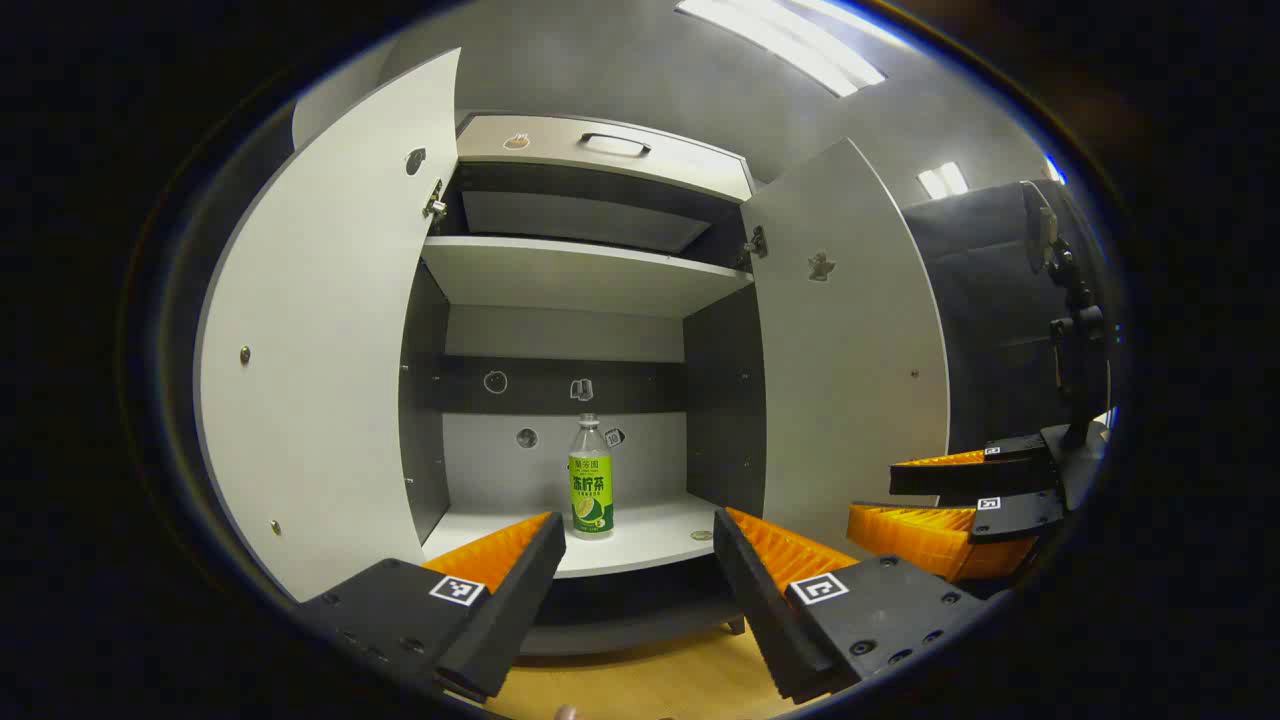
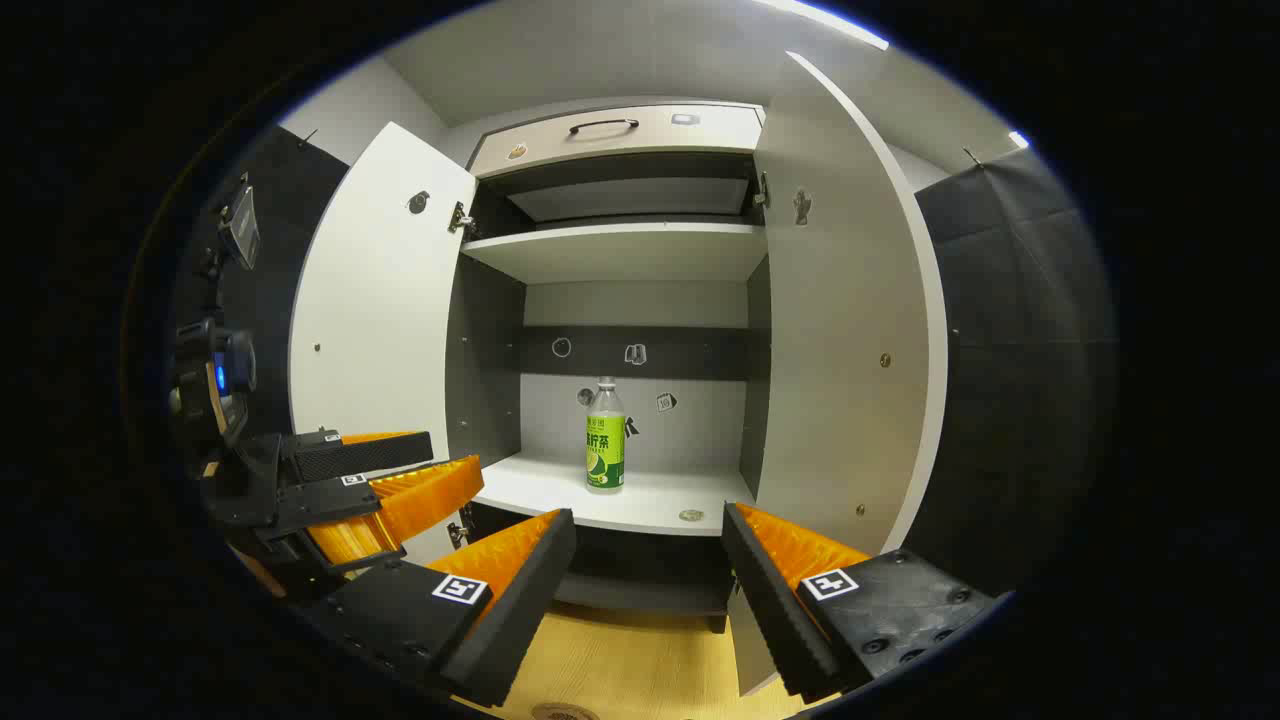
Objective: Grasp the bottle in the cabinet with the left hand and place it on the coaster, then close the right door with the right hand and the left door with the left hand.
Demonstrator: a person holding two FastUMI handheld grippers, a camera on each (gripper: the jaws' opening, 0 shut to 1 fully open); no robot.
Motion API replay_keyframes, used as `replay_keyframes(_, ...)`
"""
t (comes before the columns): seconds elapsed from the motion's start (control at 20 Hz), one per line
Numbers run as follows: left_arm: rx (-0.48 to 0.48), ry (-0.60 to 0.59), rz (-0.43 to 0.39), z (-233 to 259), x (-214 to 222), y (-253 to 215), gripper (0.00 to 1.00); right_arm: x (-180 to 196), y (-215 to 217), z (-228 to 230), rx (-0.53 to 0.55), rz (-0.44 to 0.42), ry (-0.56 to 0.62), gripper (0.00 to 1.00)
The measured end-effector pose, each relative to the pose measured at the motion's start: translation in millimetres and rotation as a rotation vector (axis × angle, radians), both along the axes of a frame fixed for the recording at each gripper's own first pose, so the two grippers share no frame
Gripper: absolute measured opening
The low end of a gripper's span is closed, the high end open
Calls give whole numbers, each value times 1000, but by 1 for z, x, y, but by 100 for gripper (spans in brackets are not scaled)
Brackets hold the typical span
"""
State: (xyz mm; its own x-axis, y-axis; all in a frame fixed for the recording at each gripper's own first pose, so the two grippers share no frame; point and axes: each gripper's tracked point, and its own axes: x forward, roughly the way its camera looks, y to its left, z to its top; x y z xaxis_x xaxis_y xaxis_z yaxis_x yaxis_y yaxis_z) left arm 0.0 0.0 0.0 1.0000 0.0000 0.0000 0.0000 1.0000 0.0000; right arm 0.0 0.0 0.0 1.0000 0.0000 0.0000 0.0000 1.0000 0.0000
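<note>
Left gripper [image 1: 640, 560] spread wide, holding nothing, well short of cabinet [image 1: 585, 275]. Both doors swung out. Bottle [image 1: 591, 480] upright mid-shelf, nearer back wall than front edge, dead ahead between fingers. Right gripper [image 2: 648, 560] likewise spread, offset right.

The bottle [image 1: 591, 478] label's lettering is too small to read.

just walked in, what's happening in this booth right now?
A person holds a hand-held gripper in each hand, facing an open cabinet. Both doors are swung wide. The bottle stands upright on the lower shelf, untouched. The left hand-held gripper and right hand-held gripper are both open and empty, short of the shelf. Nothing grasped yet.
</note>
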Motion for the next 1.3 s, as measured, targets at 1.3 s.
replay_keyframes(1.3,-64,70,-84,-33,58,25,95,5,8,-2,-57,-54,-8,98)
